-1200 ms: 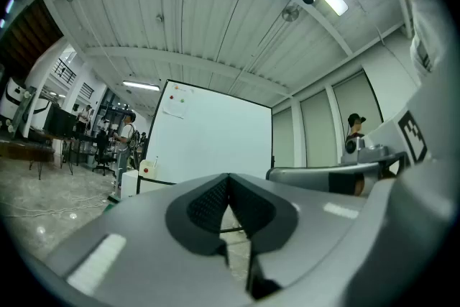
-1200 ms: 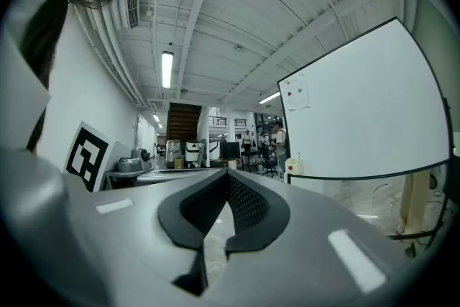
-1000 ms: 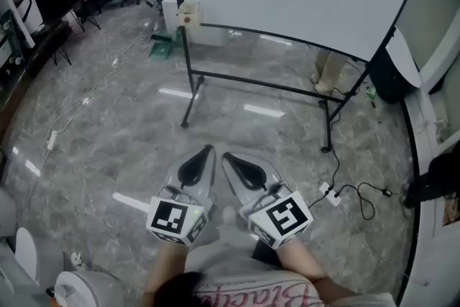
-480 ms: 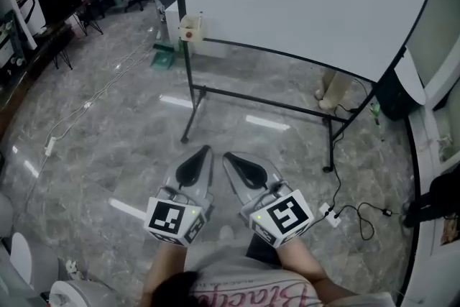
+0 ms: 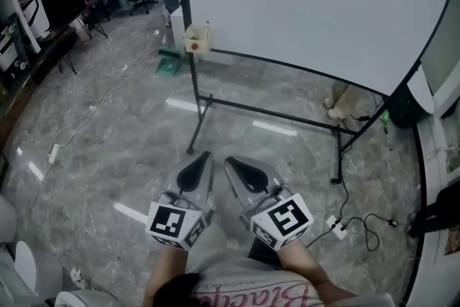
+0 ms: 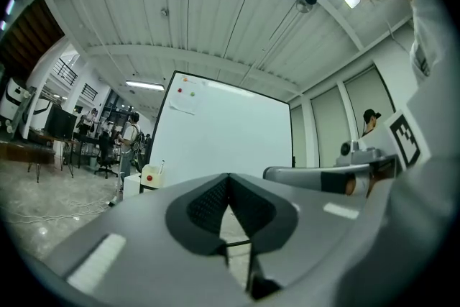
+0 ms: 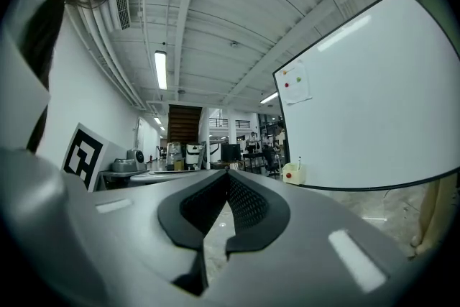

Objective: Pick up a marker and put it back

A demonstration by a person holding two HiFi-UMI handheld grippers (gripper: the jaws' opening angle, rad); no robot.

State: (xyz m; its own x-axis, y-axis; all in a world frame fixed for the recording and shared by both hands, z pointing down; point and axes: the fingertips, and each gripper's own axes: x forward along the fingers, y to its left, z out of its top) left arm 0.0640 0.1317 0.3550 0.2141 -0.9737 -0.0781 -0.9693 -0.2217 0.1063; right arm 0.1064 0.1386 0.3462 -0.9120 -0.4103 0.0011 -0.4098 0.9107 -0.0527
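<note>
Left grey plastic gripper and right grey plastic gripper were clenched tip-to-tip, empty. Smooth white board stood beyond; cream box at its edge, contents unclear.

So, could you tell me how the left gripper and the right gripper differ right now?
The left gripper slants rightward, the right gripper leftward, so their tips nearly meet. The left gripper's cube bears a different marker pattern from the right gripper's. The left gripper view has the whiteboard dead ahead; the right gripper view has it off to the right. Both have jaws together, with nothing between them.
</note>
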